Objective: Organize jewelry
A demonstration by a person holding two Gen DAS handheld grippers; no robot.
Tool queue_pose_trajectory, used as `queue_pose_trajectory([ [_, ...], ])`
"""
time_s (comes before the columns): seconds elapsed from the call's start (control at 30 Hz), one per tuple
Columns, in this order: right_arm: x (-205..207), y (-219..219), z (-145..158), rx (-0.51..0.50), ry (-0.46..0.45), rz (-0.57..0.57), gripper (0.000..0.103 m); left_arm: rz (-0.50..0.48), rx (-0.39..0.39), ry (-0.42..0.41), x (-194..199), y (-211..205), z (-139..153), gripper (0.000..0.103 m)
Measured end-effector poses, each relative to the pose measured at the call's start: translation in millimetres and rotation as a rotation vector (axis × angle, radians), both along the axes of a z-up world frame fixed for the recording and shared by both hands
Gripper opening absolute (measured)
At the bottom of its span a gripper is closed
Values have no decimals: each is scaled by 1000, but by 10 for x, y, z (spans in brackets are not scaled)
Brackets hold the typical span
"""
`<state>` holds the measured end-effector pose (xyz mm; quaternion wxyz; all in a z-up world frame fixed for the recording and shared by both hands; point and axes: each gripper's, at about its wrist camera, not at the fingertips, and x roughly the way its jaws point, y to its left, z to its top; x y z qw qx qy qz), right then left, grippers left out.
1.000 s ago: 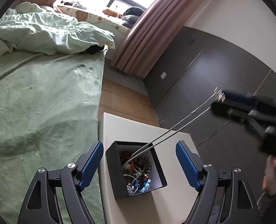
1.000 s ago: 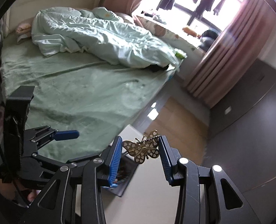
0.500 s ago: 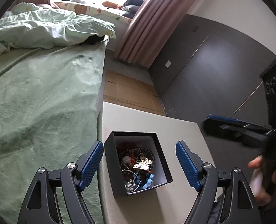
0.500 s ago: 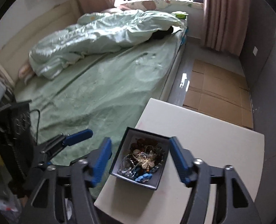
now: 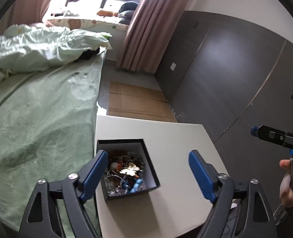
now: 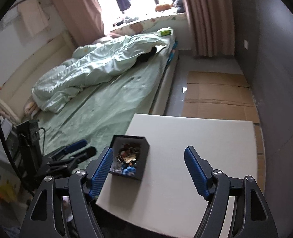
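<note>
A heap of mixed jewelry (image 5: 124,171) is being held inside a small black box (image 5: 148,165), with a gold butterfly piece (image 5: 131,169) lying on top of the beads and chains. The box is being carried by a pale surface (image 5: 166,134), close to that surface's edge nearest the bed (image 5: 37,119).

Seen from the left wrist, the box is being framed just ahead of the left tongs (image 5: 147,170), nearer their left finger, whose blue pad (image 5: 95,171) is overlapping the box's near corner in the picture; whether it is touching cannot be told. The left tongs are being held wide, having just been opening further, and nothing is being gripped between them.

Seen from the right wrist, the same box (image 6: 141,161) is lying just beyond the left finger of the right tongs (image 6: 148,171), with bare surface (image 6: 196,134) showing between the pads. The right tongs are also being held wide, their jaws having just been opening, and nothing is being pressed by them.

Off to the right of the left tongs, the other tool is being gripped by a hand (image 5: 289,184). Beyond the surface, flattened cardboard (image 6: 215,93) is being shown on the floor, beside the green-covered bed with its rumpled quilt (image 6: 98,67).
</note>
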<state>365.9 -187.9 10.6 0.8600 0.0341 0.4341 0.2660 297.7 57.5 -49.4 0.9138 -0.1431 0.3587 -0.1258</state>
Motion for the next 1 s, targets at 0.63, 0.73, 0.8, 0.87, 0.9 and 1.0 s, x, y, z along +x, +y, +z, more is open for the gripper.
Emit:
queue_pose_trajectory([
  [0.63, -1137, -718, 142, 55, -144, -108, 103, -31, 123, -149, -1198, -560, 630, 103],
  [0.73, -1310, -750, 159, 55, -171, -129, 103, -30, 127, -170, -1387, -571, 676, 103],
  [0.8, -1444, -763, 167, 49, -195, -142, 103, -26, 124, -185, -1498, -566, 701, 103],
  [0.87, -1562, -783, 168, 46, -215, -153, 103, -22, 125, -203, -1643, -565, 728, 103],
  [0.9, -1629, -792, 171, 43, -229, -162, 103, -22, 128, -210, -1711, -564, 734, 103],
  [1.0, -1852, -848, 173, 43, -270, -206, 103, -20, 136, -232, -1919, -562, 755, 103],
])
